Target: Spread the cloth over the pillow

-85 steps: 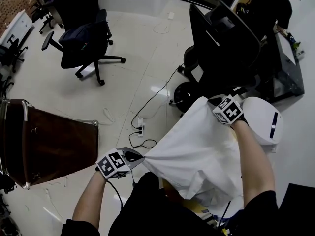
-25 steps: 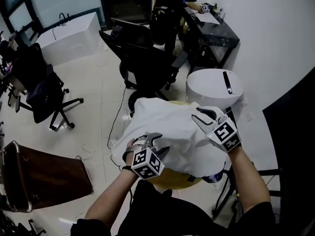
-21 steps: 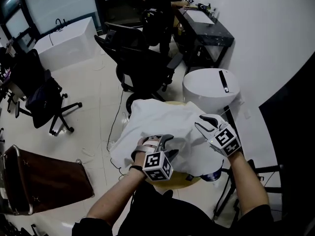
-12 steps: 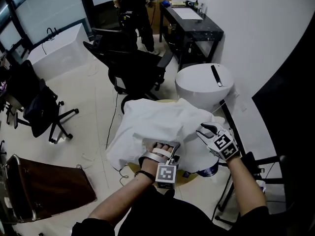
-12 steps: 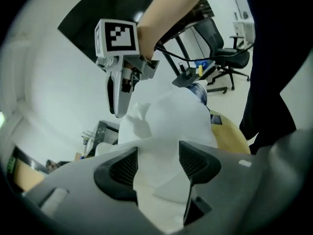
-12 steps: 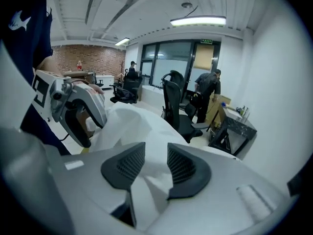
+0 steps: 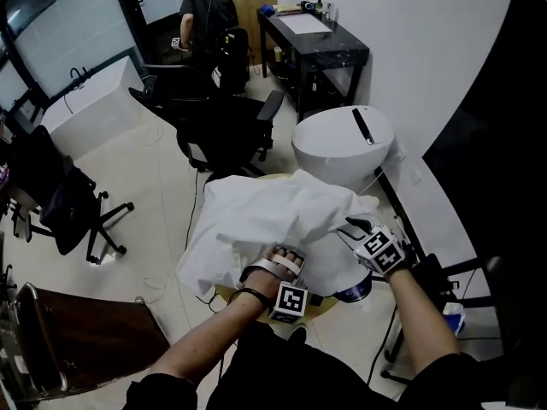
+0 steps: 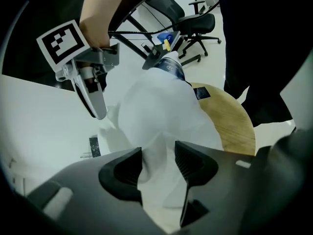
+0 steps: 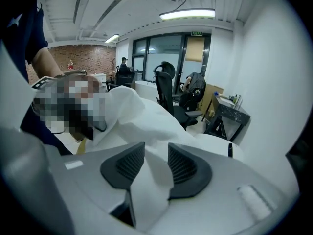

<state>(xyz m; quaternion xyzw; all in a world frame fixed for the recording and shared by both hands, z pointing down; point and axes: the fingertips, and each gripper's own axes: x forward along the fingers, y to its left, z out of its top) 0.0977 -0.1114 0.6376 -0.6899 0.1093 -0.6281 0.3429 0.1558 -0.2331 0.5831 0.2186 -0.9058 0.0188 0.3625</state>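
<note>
- The white cloth (image 7: 273, 216) lies draped and rumpled over a rounded bulk on the round wooden table (image 8: 234, 126). It covers that bulk entirely, so what is underneath does not show.
- The cloth's left edge hangs off the table toward the floor, while its near edge lies at the two grippers.
- The left gripper (image 7: 278, 259) sits at the near edge of the cloth and points into it. Its fingers (image 8: 122, 168) are wide apart and closing, with a loose fold of cloth rising in the gap between them (not pinched flat, as far as its own view shows).
- The right gripper (image 7: 352, 231) is at the cloth's near right corner, just beside the left one. Its fingers (image 9: 186, 168) are parted and opening. A strip of cloth runs down between the ribbed pads, slack rather than clamped.
- A blue-and-white printed thing (image 8: 171, 66) pokes out from under the cloth's edge at the table's rim, but I cannot tell what it is.
- Beyond the table stands a white round-topped unit (image 7: 342, 148) with a black strip on its top, close to the cloth's far corner.
- Farther back are a black office chair (image 7: 226, 131) and a black side table (image 7: 312, 45) against the wall, and a person (image 7: 205, 15) is by the doorway.
</note>
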